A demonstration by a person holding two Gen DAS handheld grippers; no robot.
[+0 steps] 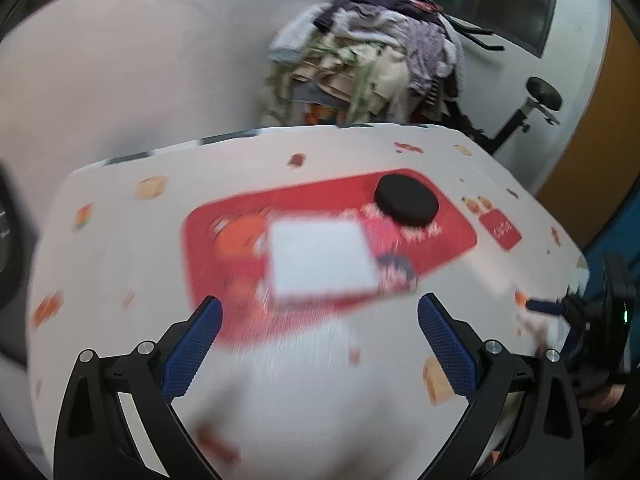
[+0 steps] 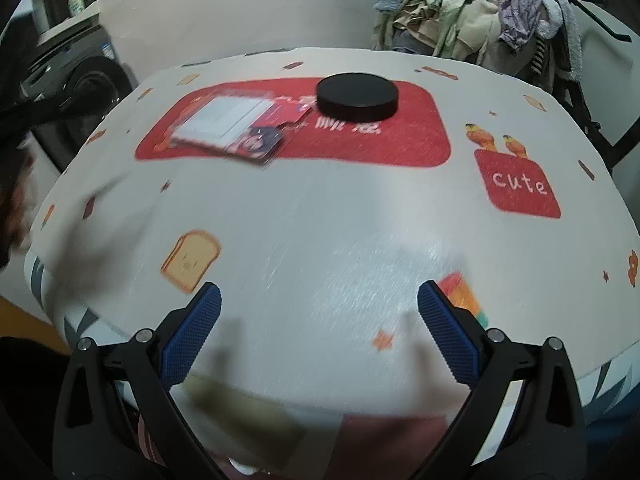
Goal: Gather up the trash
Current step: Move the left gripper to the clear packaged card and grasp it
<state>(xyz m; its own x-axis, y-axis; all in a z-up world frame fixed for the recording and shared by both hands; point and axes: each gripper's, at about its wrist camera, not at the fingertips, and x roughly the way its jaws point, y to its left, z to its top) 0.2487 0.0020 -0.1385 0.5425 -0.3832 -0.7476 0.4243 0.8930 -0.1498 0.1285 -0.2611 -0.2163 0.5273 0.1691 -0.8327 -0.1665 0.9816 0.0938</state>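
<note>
Jaws wide on both grippers, left gripper (image 1: 320,312) and right gripper (image 2: 319,300) angled down over the table (image 2: 320,220).

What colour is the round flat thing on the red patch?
The round disc is plain black. It shows best in the right wrist view, where it is sharpest.

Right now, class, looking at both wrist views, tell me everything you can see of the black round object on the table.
The black disc is a flat, thick puck shape with a matte, dark surface and no visible markings. It lies flat on the red mat, near the mat's far edge, right of the white packet and apart from it. Neither gripper touches it. What it is made of cannot be told.
</note>
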